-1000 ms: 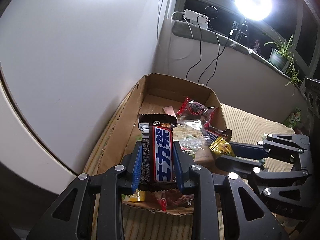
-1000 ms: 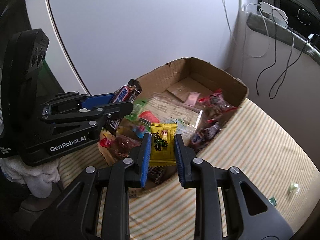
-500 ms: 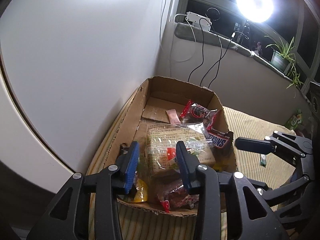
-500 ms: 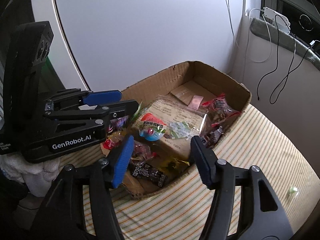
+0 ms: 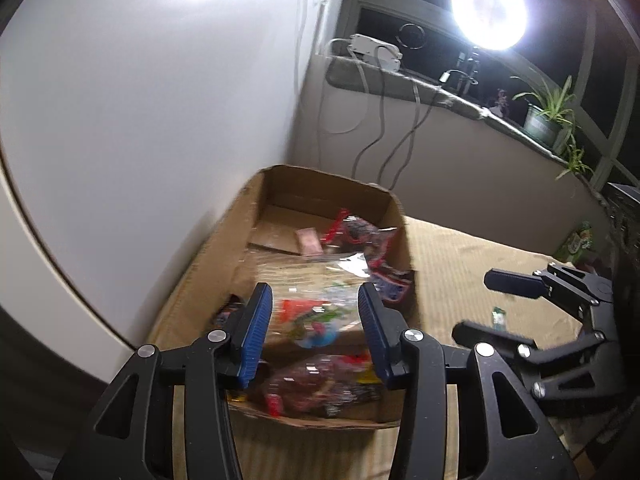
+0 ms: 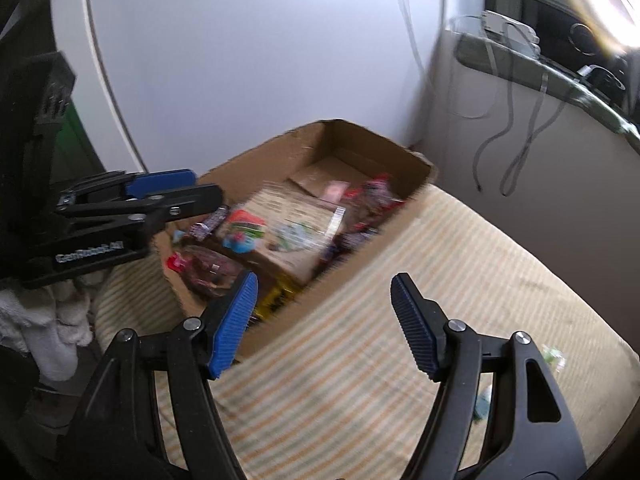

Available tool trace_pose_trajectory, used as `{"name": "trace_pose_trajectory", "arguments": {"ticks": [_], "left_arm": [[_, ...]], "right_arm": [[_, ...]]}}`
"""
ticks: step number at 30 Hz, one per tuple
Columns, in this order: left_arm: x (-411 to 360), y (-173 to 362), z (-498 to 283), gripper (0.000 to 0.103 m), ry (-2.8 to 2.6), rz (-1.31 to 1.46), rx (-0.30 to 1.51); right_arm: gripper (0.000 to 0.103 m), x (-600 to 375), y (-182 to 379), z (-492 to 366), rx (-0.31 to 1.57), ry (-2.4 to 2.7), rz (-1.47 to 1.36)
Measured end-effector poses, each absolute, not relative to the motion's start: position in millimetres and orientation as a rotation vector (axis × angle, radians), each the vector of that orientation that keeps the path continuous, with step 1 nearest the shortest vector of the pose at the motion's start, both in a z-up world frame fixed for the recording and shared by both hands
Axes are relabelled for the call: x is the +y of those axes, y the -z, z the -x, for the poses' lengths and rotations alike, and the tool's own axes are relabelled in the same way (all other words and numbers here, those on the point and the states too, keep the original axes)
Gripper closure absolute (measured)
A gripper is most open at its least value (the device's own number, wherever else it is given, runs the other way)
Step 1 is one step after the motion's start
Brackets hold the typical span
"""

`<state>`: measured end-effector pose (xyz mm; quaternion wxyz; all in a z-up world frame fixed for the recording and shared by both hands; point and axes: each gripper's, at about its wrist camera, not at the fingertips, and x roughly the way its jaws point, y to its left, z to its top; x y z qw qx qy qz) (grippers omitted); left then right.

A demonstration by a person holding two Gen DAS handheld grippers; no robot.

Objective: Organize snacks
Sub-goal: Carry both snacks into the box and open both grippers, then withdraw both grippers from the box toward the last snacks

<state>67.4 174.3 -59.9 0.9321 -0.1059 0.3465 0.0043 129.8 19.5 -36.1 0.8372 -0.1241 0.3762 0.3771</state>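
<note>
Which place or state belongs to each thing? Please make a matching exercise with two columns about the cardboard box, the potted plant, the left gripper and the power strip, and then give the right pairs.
1. cardboard box
2. potted plant
3. left gripper
4. power strip

a. white, on the ledge, cables hanging down
b. on the sill by the dark window
c. holds many snack packets
d. jaws opening, nothing between them

Pairs: 1-c, 2-b, 3-d, 4-a

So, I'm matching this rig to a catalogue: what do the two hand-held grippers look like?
Both look alike. The left hand-held gripper and the right hand-held gripper have black linkage fingers with silver pivot screws and ribbed blue pads. White lettering, blurred here, runs along the left one's black side. No cables or sleeves show.
</note>
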Motion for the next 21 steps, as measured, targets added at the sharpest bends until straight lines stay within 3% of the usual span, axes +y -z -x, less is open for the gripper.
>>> {"name": "trace_pose_trajectory", "arguments": {"ticks": [21], "left_arm": [[22,91,-91,0.060,0.287,0.142,0.823]], "right_arm": [[0.031,-142,73,-200,0.867,-0.541,0.137]]}}
